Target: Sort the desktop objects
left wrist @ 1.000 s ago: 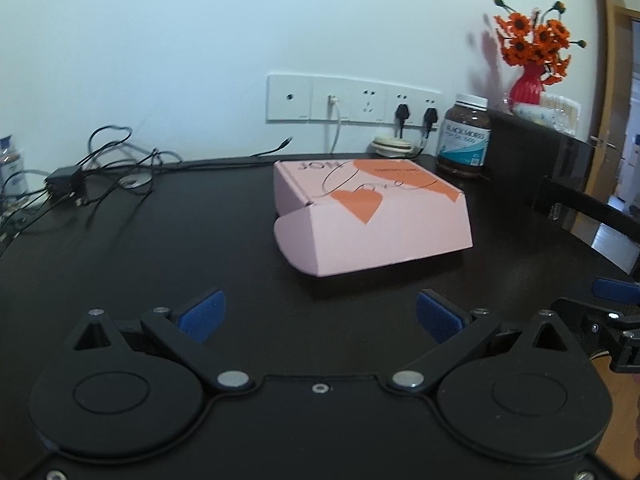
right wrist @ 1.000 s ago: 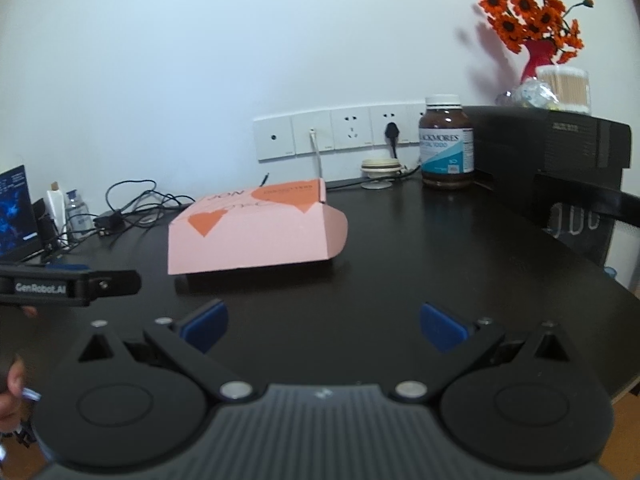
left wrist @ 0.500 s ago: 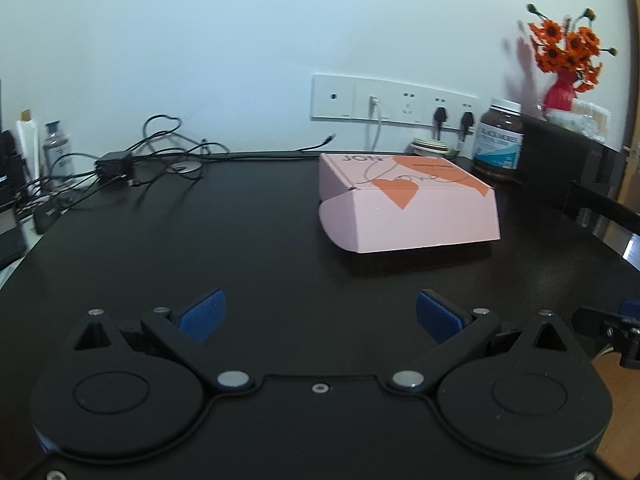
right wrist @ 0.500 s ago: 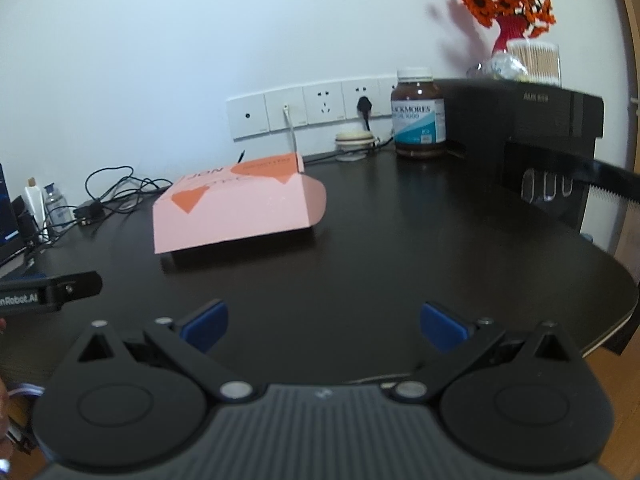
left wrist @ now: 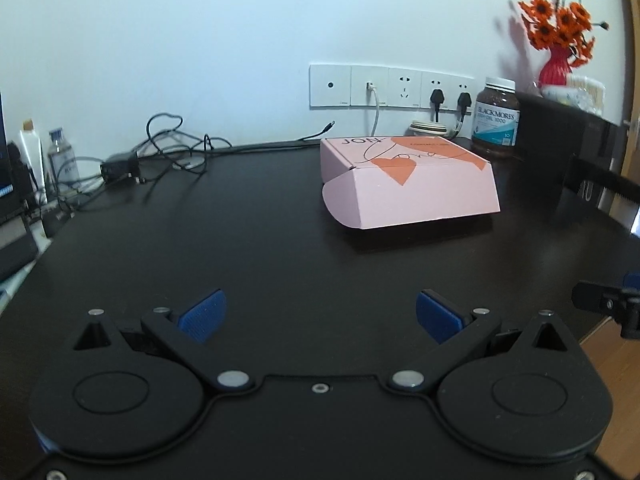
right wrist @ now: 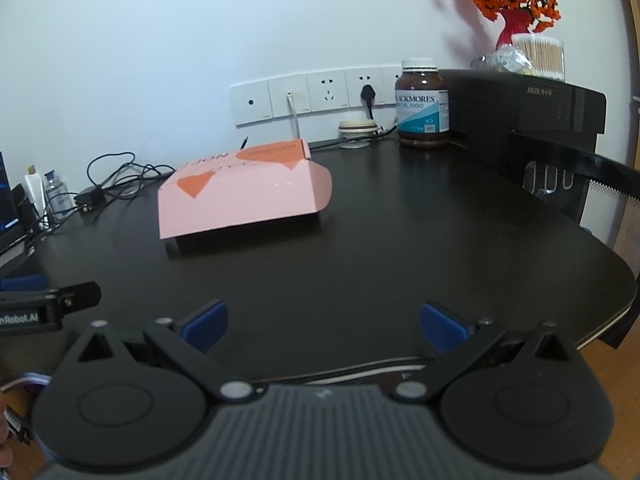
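Observation:
A pink cardboard box (left wrist: 408,184) with orange hearts lies shut on the black desk (left wrist: 240,248), right of centre and well beyond my left gripper (left wrist: 320,314), which is open and holds nothing. In the right wrist view the same pink box (right wrist: 244,192) lies ahead to the left, and my right gripper (right wrist: 324,326) hangs open and empty over the desk's near edge. A brown supplement bottle (right wrist: 422,110) stands at the back by the wall sockets, also visible as the bottle (left wrist: 496,118) in the left wrist view.
Tangled black cables and a charger (left wrist: 120,168) lie at the back left beside small bottles (left wrist: 60,156). A black cabinet (right wrist: 520,116) on the right carries a red vase of orange flowers (right wrist: 512,4) and a cotton-swab jar (right wrist: 538,56). A black chair back (right wrist: 580,184) borders the desk's right edge.
Both grippers have drawn back from the desk and swung; the pink box looks smaller and shifted in both views. Both stayed open and empty.

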Available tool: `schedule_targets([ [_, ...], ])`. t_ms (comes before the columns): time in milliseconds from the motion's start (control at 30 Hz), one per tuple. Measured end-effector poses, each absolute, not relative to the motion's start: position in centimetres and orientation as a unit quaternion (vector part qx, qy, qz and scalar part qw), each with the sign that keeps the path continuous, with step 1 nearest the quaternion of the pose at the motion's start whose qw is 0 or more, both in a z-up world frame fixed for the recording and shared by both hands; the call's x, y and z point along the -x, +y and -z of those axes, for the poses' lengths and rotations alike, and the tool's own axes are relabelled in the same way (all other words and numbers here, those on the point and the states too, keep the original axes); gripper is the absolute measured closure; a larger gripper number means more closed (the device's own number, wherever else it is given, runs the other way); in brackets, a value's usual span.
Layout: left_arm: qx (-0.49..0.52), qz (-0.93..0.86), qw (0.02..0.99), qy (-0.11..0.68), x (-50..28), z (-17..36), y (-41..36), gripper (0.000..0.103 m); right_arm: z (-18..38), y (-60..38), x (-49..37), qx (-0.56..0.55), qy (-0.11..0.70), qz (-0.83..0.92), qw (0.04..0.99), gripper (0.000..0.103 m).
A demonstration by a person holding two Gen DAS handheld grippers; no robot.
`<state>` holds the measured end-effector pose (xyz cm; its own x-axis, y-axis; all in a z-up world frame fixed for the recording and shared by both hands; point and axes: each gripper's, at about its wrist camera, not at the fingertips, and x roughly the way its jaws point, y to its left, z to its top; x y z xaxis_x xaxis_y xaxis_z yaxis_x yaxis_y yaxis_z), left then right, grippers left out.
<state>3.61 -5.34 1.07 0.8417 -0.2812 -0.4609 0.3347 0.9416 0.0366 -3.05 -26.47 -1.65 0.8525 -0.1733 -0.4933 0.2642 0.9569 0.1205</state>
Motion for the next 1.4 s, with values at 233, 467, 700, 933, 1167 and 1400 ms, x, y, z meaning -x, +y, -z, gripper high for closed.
schedule_targets([
  [233,-0.075,0.163,0.954,0.242,-3.3,-0.8,-5.6,0.000,1.5,-26.1,3.0,-0.087,0.248,0.110,0.959,0.001],
  [467,-0.073,0.153,0.954,0.247,-3.4,-0.4,-5.2,0.000,1.4,-25.9,3.1,-0.083,0.252,0.111,0.958,0.001],
  [700,-0.050,0.179,0.946,0.266,-3.3,-0.3,-4.6,0.000,1.4,-25.6,3.0,-0.085,0.259,0.115,0.955,0.001],
  [933,-0.061,0.168,0.950,0.257,-2.8,0.0,-4.5,0.000,1.6,-25.3,2.9,-0.090,0.267,0.118,0.952,0.001],
  [1167,-0.037,0.176,0.945,0.275,-3.1,0.0,-3.8,0.000,1.8,-25.1,3.1,-0.099,0.275,0.124,0.948,0.001],
  [1400,-0.059,0.179,0.944,0.269,-3.1,0.1,-4.3,0.000,1.6,-24.7,3.1,-0.090,0.277,0.125,0.948,0.001],
])
